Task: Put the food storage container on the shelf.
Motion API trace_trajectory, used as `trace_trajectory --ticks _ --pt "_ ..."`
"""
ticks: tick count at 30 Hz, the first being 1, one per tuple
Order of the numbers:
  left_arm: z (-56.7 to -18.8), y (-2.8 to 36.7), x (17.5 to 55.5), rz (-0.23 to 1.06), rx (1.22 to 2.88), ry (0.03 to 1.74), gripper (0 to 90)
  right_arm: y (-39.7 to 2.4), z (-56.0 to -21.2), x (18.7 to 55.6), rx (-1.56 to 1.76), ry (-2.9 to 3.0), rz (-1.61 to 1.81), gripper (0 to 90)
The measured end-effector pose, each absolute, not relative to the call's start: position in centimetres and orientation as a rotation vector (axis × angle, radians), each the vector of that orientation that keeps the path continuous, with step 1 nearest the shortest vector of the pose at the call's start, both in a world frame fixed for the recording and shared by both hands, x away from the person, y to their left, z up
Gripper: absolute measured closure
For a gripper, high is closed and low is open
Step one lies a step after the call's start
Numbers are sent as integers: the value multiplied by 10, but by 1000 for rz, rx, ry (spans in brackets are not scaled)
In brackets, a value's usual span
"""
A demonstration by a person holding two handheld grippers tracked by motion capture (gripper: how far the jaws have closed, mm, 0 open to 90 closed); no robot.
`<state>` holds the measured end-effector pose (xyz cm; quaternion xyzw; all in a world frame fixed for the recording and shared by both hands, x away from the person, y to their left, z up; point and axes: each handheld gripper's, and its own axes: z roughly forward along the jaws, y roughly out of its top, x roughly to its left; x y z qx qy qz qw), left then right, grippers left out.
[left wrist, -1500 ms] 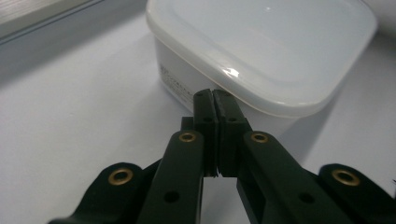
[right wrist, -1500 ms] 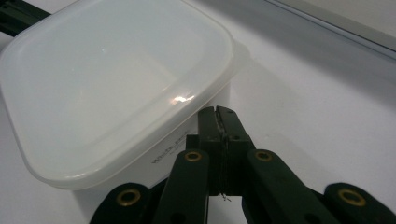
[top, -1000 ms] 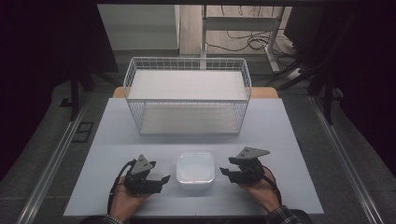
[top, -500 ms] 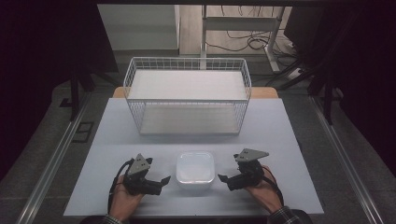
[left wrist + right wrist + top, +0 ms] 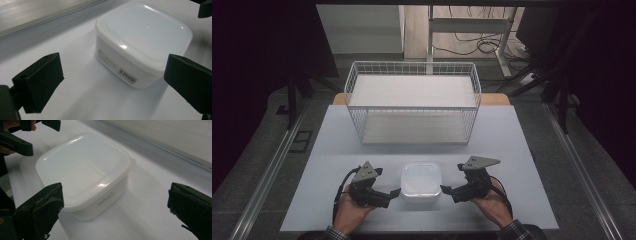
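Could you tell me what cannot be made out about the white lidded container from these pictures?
- Contents of the white lidded container: hidden in every view by its cloudy lid and walls.
- Label text beside the barcode: too small and blurred in the left gripper view.
- Side print: too small in the right gripper view.
- Container's underside: hidden by the table.

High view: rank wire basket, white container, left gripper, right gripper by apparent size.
1. wire basket, by far the largest
2. white container
3. left gripper and right gripper: look alike, and close to the container, so no ranking
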<state>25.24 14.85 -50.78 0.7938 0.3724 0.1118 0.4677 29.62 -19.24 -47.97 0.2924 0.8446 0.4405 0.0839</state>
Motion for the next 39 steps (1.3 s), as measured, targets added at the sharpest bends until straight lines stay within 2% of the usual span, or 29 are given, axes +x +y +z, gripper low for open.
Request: trace_trajectory --ticks 10,16,18,20,21,22,24,26,27,28,29,30,35,39 --pt "-502 123 279 210 1954 895 38 -173 -473 301 952 2572 1314 2" --pt "-512 114 283 157 1965 903 55 -158 -478 306 974 2631 1276 64" --pt "-512 115 283 143 1961 906 79 -157 -480 307 984 2627 1276 70" --pt "-512 116 279 101 1953 900 143 -156 -489 308 1012 2666 1254 119" --pt "-512 115 276 111 1953 905 147 -156 -491 307 1029 2685 1270 162" --pt "-510 115 274 115 1957 910 154 -157 -493 306 1051 2696 1295 164" --pt "-508 115 268 101 1958 927 208 -157 -492 301 1057 2699 1278 182" --pt "-506 118 265 101 1955 943 317 -157 -490 298 1059 2694 1261 207" --pt "-504 122 262 90 1948 959 317 -157 -488 295 1070 2684 1249 243" --pt "-503 124 259 76 1934 972 385 -159 -486 292 1096 2668 1248 311" --pt "-503 128 256 64 1920 983 465 -163 -482 288 1127 2642 1251 436" --pt "-501 128 255 62 1918 993 486 -165 -480 285 1139 2619 1259 500" --pt "-496 134 248 62 1881 1021 630 -174 -476 282 1217 2564 1329 666" --pt "-495 135 246 46 1818 1041 711 -175 -473 280 1243 2494 1345 719"
